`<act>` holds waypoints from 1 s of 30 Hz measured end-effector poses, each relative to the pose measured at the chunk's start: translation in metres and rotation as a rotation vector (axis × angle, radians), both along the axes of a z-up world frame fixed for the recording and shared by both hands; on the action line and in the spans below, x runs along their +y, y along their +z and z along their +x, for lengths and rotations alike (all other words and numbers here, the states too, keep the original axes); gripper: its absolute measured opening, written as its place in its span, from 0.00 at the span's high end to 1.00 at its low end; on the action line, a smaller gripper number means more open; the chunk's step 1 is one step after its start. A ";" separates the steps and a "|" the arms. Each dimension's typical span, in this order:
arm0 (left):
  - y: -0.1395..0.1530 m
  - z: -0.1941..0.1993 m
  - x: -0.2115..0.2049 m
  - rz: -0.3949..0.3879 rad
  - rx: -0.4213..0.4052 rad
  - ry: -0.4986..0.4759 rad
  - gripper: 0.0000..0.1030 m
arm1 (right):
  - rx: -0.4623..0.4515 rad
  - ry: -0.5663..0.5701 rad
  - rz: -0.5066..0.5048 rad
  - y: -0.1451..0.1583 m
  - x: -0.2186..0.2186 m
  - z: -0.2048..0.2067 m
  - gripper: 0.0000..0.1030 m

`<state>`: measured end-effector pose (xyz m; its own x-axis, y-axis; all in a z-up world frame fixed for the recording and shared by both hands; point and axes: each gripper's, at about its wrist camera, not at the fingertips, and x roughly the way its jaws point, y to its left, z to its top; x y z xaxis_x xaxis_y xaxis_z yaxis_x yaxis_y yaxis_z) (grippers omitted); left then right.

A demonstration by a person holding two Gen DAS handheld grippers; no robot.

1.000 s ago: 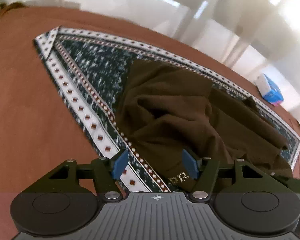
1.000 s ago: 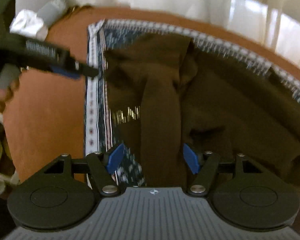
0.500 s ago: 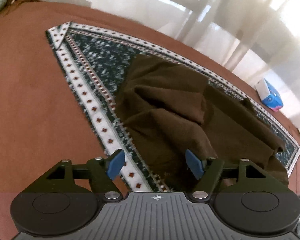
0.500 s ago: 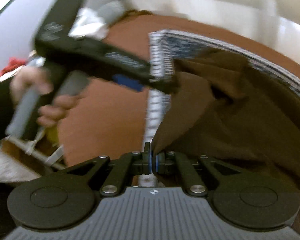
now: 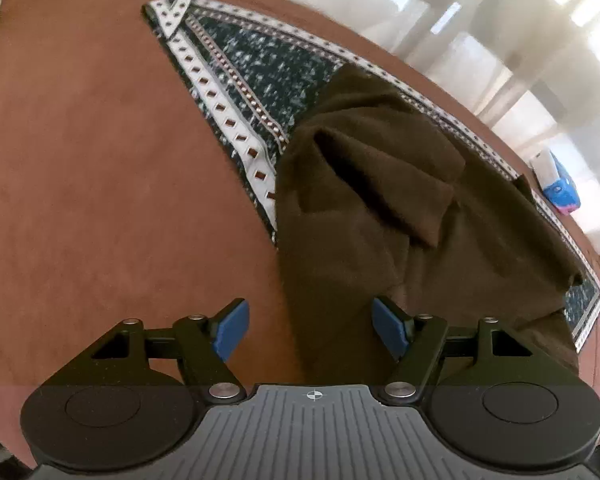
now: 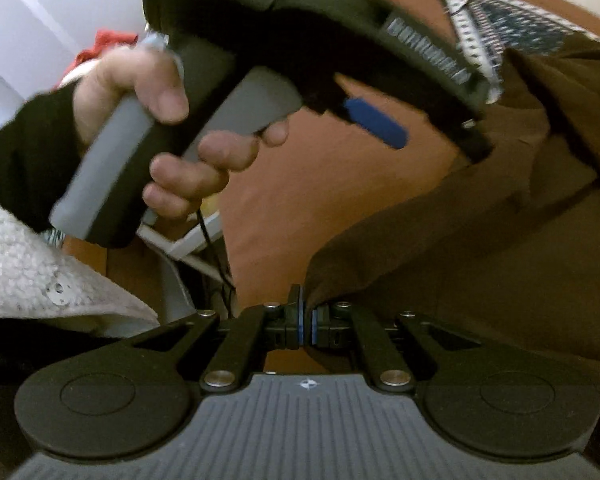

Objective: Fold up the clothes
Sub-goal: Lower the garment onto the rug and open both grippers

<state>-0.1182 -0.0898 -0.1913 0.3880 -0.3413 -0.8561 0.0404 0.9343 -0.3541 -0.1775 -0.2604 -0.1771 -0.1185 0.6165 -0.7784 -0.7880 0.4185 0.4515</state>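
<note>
- Right gripper (image 6: 305,325) was clamped tight on an edge of the dark brown garment (image 5: 380,208); blue pads nearly touching w/ a thin fold of cloth pinched between them.
- From that pinch the brown cloth ran up and to the right in the right wrist view, stretched in a taut ridge, the rest lying crumpled further off.
- Left gripper (image 5: 310,330) stood wide, jaws well apart, nothing pressed by either blue pad (image 5: 230,330). A strip of the garment's near edge lay below the gap, closer to the right pad; touching or not, can't tell.
- Garment sat mostly on a patterned cloth (image 5: 236,64) (dark blue-green centre, white border w/ small red diamonds), its near-left part spilling off onto the plain brown surface (image 5: 100,184).
- Patterned cloth's far-left corner was flipped over on itself.
- In the right wrist view a hand (image 6: 152,120) in a dark sleeve gripped the left gripper's grey handle, top left, blurred.
- Blue-and-white pack (image 5: 558,186) lay at the far right edge of the brown surface, well apart from the garment.
- Bright window and pale curtains beyond, far side.
</note>
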 end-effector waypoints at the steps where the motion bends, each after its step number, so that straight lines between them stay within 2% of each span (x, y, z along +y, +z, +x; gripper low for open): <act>1: 0.000 0.000 -0.002 0.008 -0.005 -0.006 0.21 | 0.000 0.012 -0.003 -0.002 0.003 -0.001 0.96; 5: -0.004 0.007 -0.013 0.031 -0.004 -0.039 0.21 | -0.001 0.049 -0.012 -0.002 0.017 -0.006 0.96; 12: -0.018 0.023 -0.033 0.021 0.013 -0.070 0.21 | -0.007 0.068 -0.021 -0.005 0.029 -0.004 0.96; 14: -0.022 0.025 -0.040 0.036 0.002 -0.095 0.26 | -0.003 0.063 -0.023 -0.006 0.031 -0.002 0.96; 15: -0.024 0.026 -0.041 0.050 0.003 -0.096 0.63 | 0.000 0.060 -0.024 -0.007 0.032 -0.001 0.95; 16: -0.025 0.027 -0.041 0.065 0.004 -0.098 0.93 | 0.001 0.055 -0.024 -0.007 0.032 0.000 0.95; 17: -0.027 0.028 -0.041 0.077 0.004 -0.097 0.95 | 0.001 0.049 -0.023 -0.008 0.032 0.001 0.95; 19: -0.024 0.026 -0.026 0.047 -0.007 -0.045 0.99 | 0.002 0.030 -0.017 -0.009 0.031 0.005 0.94; 24: -0.007 0.014 0.017 0.045 -0.048 0.105 1.00 | 0.021 -0.023 -0.001 -0.010 0.027 0.016 0.89; 27: -0.006 0.008 0.042 0.042 -0.038 0.168 1.00 | 0.020 -0.047 0.011 -0.008 0.024 0.025 0.77; 29: -0.008 0.004 0.052 0.036 -0.023 0.197 1.00 | 0.000 -0.062 0.011 -0.005 0.019 0.030 0.52; 30: -0.009 0.001 0.054 0.040 -0.022 0.207 1.00 | -0.015 -0.066 0.009 -0.002 0.014 0.033 0.50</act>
<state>-0.1173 -0.0354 -0.2002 0.4647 -0.2182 -0.8582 -0.1467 0.9368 -0.3177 -0.1447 -0.2465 -0.1794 -0.0655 0.6294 -0.7743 -0.7655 0.4661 0.4436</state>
